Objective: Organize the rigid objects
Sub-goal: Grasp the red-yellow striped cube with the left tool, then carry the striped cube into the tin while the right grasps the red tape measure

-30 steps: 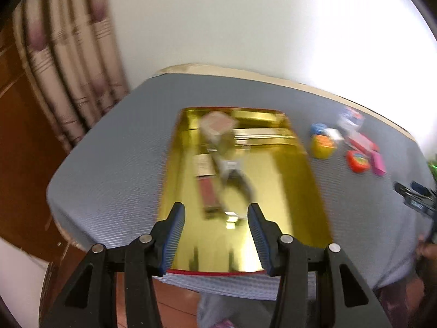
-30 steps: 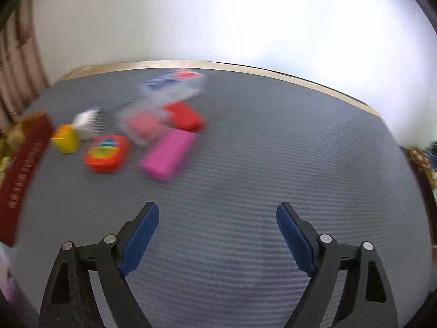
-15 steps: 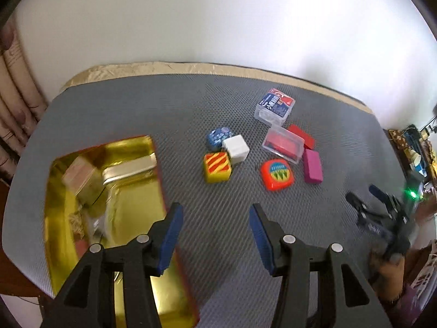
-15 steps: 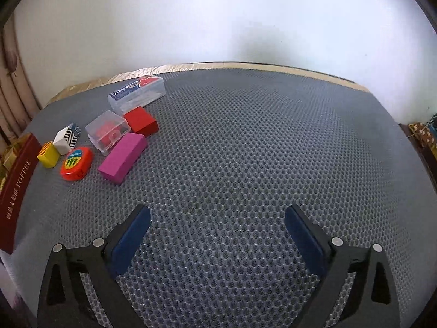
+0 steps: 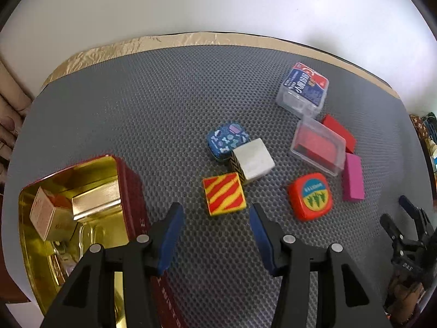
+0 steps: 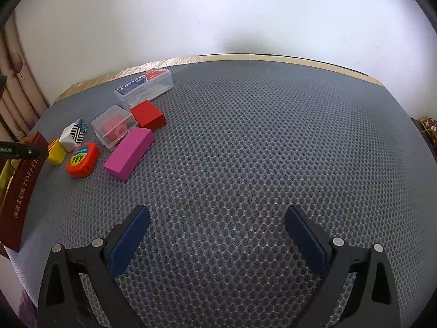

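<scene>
My left gripper (image 5: 215, 216) is open and empty, hovering just in front of a yellow box with red stripes (image 5: 224, 193). Behind it lie a white box (image 5: 253, 160), a blue patterned tin (image 5: 227, 140), a red-orange tin (image 5: 310, 196), a pink block (image 5: 353, 177), a clear case with red contents (image 5: 318, 146), a red block (image 5: 339, 132) and a clear card case (image 5: 303, 90). The open gold-lined tin box (image 5: 82, 218) sits at the left with small boxes inside. My right gripper (image 6: 217, 218) is open and empty over bare mat; the pink block (image 6: 129, 153) and red-orange tin (image 6: 82, 159) lie to its far left.
The grey mesh mat (image 6: 259, 142) covers the table, with a white wall behind. The tin box's dark red side (image 6: 23, 188) stands at the left edge of the right wrist view. Curtains (image 6: 16, 82) hang at the left. The right gripper shows at the right edge (image 5: 409, 229).
My left gripper swung right from above the gold tin box and closed in on the yellow striped box. The right gripper steadied, staying open above the mat.
</scene>
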Tool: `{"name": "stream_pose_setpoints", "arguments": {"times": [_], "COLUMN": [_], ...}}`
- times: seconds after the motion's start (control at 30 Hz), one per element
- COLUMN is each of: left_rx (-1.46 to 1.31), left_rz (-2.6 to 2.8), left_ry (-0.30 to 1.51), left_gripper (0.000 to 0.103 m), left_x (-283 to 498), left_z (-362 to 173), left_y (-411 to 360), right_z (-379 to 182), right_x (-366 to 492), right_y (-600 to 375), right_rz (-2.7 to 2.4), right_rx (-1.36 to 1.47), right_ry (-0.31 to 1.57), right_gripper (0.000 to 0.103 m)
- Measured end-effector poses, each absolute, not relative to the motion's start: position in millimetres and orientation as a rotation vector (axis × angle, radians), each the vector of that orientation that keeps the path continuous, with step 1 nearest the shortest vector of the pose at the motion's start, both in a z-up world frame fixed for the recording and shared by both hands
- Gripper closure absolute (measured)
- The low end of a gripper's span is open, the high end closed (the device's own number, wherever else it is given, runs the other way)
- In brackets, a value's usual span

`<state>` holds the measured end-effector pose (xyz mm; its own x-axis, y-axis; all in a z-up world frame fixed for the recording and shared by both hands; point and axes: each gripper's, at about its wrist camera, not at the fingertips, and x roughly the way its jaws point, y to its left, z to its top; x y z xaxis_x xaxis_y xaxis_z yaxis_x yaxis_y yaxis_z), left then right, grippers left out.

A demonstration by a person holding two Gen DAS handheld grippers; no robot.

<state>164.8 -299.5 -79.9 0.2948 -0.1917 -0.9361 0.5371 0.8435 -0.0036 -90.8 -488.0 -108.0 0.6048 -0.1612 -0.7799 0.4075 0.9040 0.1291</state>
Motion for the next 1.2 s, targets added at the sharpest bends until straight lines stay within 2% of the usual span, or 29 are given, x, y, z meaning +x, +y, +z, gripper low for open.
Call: {"name": "stream_pose_setpoints", "arguments": {"times": [0.3,0.37,0.4,0.57,0.83,1.07,1.2], "left_rx": [0.345,0.337,0.344,0.304,0.191,0.024,-0.017], "left_rz": [-0.511,-0.513,-0.504,-0.536,-0.599,-0.504,-0.406], "left_ry": [1.186,1.168,1.159,1.168,1.118,1.096,1.073], "left_gripper": [0.052,0.070,0.073,0.073,0.073,0.073,0.073], "left_x": [183.4,183.1,183.4,166.9,97.7,67.6,67.8], "left_z": [-96.4,-95.8,-95.1,-88.4,-49.6,-24.2,-16.6], "left_y": [-302.6,-301.1,-300.3,-293.4,-260.6,-180.4,-134.3], "right_z": [-111.4,-111.6,-111.8,-113.2,-112.1,-83.4,-60.4], "right_x": [-78.2,-77.3,-77.0,-73.9,-73.6,-89.1,-60.6], "right_y": [-487.3,-487.4,-487.5,-488.3,-488.0,-460.1,-409.5], "right_rz": [-0.330,-0.330,-0.329,-0.329,-0.339,-0.290,-0.100], "right_rx": [0.307,0.306,0.307,0.306,0.301,0.265,0.258], "right_ry": [0.868,0.869,0.870,0.873,0.863,0.718,0.745], "right_gripper": [0.002,0.002,0.001,0.001,0.001,0.001,0.002]}}
